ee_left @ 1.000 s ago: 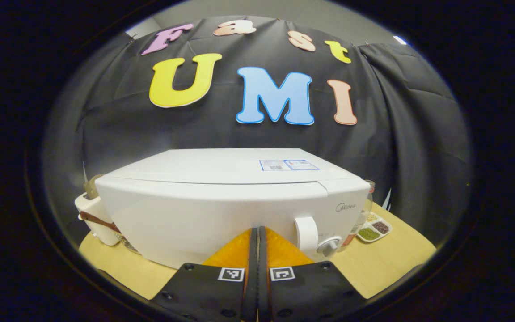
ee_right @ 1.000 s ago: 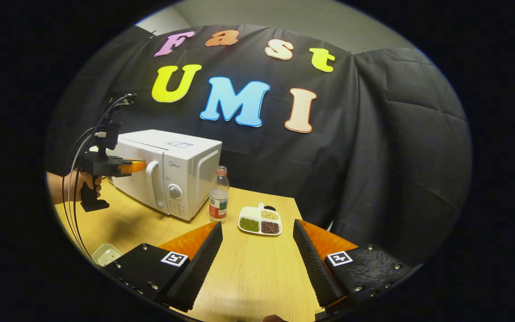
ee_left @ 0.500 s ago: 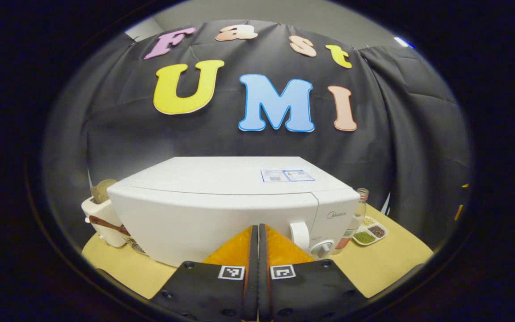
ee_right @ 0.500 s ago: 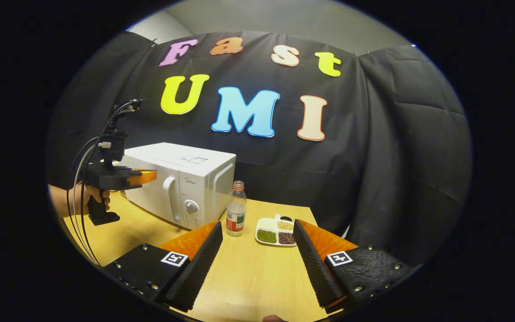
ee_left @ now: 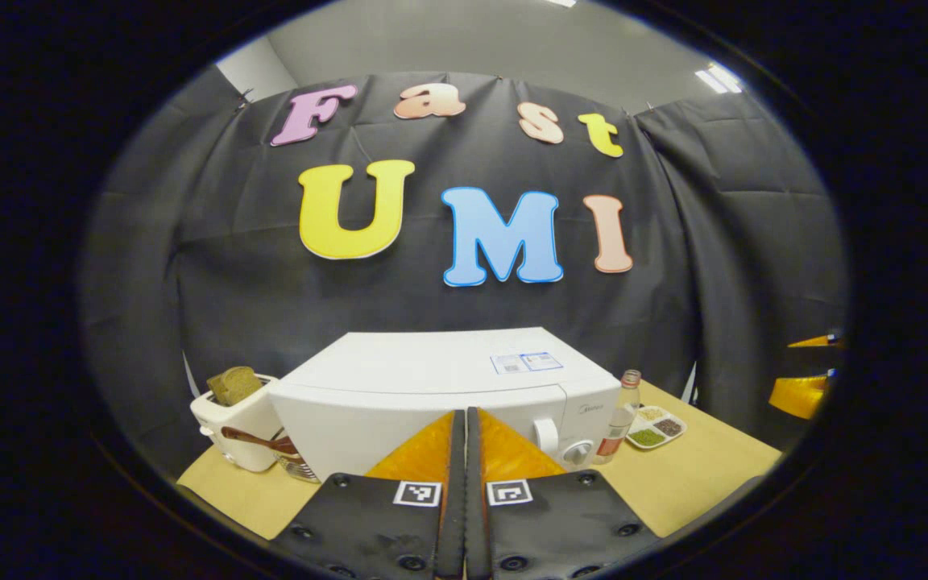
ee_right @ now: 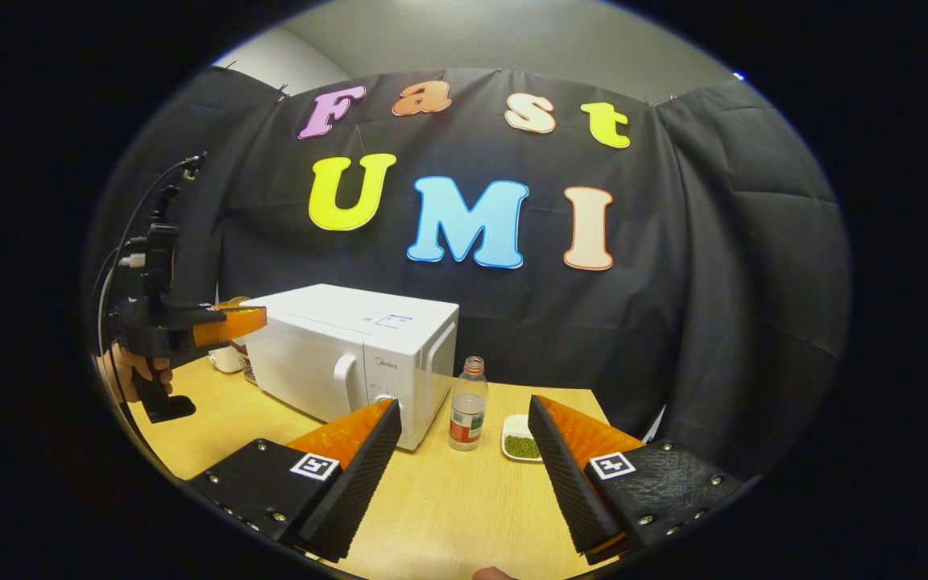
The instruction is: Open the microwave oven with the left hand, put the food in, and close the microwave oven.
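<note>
Moved: left gripper (ee_left: 465, 451) is backing away from the microwave (ee_left: 432, 391), fingers pressed together, empty
Microwave: white, door closed, sitting on the table (ee_right: 464, 499)
Right gripper (ee_right: 464, 451): hovering, fingers spread

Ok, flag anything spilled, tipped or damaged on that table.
Nothing stands out. The white microwave oven sits square with its door shut, the clear plastic bottle stands upright, and the white divided tray of beans lies flat, nothing spilled.

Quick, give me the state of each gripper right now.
Left gripper: shut, holding nothing, in front of the microwave.
Right gripper: open, empty, above the table.
</note>
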`<state>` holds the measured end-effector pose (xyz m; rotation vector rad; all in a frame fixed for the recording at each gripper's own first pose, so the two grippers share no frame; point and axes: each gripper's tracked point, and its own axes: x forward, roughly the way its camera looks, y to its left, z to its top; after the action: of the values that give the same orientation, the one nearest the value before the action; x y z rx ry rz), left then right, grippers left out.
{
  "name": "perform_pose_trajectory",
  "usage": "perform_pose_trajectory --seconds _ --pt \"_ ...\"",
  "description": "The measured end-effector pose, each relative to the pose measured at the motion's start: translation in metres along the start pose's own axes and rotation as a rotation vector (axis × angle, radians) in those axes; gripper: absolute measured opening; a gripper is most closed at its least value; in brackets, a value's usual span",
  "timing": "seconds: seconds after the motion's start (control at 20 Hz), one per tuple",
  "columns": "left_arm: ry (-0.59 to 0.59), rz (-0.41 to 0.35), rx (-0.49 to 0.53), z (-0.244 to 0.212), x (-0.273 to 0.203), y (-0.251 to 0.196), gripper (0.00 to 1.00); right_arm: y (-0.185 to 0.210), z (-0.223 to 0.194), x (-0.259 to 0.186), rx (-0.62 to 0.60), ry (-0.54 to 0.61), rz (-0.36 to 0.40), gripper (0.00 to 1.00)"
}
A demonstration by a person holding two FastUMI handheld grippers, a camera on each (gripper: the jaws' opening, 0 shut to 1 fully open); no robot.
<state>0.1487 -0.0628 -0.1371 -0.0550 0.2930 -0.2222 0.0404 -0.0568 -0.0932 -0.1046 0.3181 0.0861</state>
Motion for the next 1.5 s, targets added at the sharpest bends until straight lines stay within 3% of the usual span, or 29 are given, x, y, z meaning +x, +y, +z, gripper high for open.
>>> perform_pose_trajectory --seconds 0.4,1.05,1.1,1.15,1.2,1.35,1.4,1.5 --pt "-0.052 0.056 -0.017 0.030 -0.074 0.056 0.07 0.039 0.022 -0.011 0.015 -0.051 0.016 0.97" --pt "-0.074 0.145 -0.032 0.025 -0.161 0.110 0.07 0.064 0.034 -0.039 0.043 -0.110 -0.018 0.97" --pt "-0.081 0.137 -0.037 0.023 -0.165 0.108 0.11 0.064 0.034 -0.041 0.043 -0.113 -0.024 0.97" --pt "-0.087 0.135 -0.036 0.025 -0.169 0.108 0.24 0.065 0.035 -0.043 0.044 -0.117 -0.030 0.97" --pt "-0.093 0.132 -0.036 0.024 -0.172 0.108 0.48 0.066 0.035 -0.046 0.045 -0.119 -0.036 0.97" --pt "-0.103 0.119 -0.037 0.022 -0.178 0.102 0.59 0.075 0.033 -0.050 0.046 -0.126 -0.043 0.97" --pt "-0.100 0.127 -0.036 0.018 -0.179 0.102 0.81 0.077 0.032 -0.050 0.049 -0.125 -0.044 0.97" --pt "-0.099 0.161 -0.030 0.016 -0.182 0.108 0.97 0.081 0.033 -0.055 0.076 -0.137 -0.055 0.97"
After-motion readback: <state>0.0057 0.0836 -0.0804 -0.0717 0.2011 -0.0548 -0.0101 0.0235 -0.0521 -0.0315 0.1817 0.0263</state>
